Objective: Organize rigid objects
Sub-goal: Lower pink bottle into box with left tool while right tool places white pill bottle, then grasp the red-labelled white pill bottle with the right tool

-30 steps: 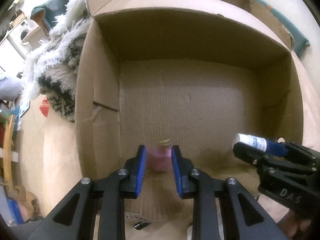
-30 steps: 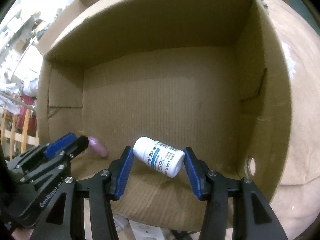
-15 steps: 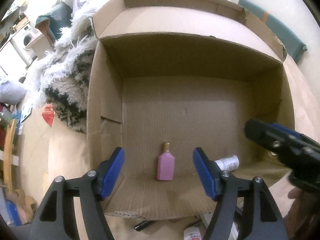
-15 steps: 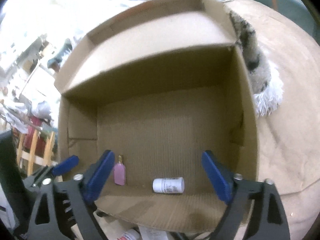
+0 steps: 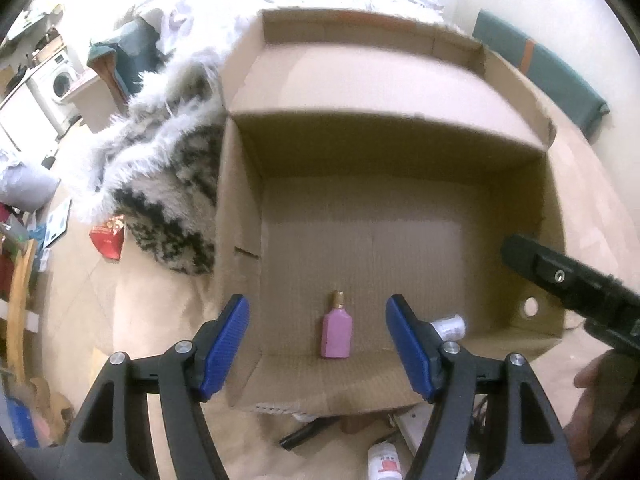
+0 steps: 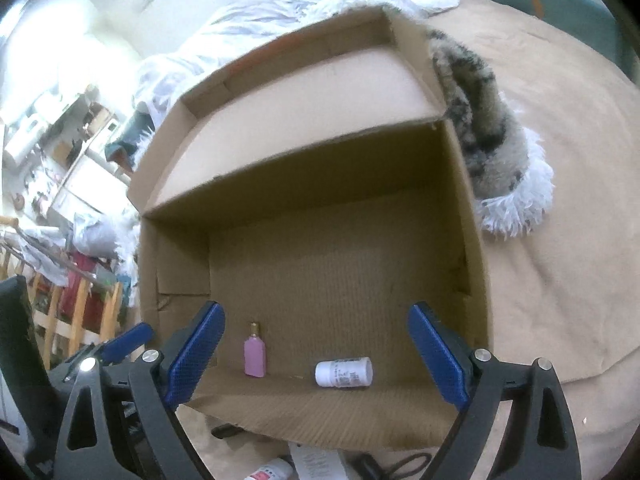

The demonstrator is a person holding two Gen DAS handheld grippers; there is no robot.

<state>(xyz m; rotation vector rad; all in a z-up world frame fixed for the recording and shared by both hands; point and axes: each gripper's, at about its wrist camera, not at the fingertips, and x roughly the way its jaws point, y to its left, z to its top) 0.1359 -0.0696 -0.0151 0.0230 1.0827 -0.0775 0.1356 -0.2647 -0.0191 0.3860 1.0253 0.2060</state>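
An open cardboard box [image 5: 400, 152] [image 6: 304, 160] lies below both grippers. A small pink bottle [image 5: 337, 331] [image 6: 255, 350] lies on its floor near the front wall. A white pill bottle [image 6: 344, 372] lies on its side to the right of it; in the left wrist view [image 5: 450, 326] it is partly hidden by my finger. My left gripper [image 5: 318, 348] is open and empty above the front edge. My right gripper [image 6: 316, 356] is open wide and empty, raised above the box.
A furry grey-white blanket [image 5: 160, 168] [image 6: 492, 152] lies against the box. A white bottle with a red label [image 5: 384, 462] [image 6: 268, 472], a black item [image 5: 304, 434] and papers lie on the beige surface in front of the box. A red packet [image 5: 106, 238] lies left.
Both grippers opened, let go of the pink bottle and the white pill bottle inside the box, and pulled up and back.
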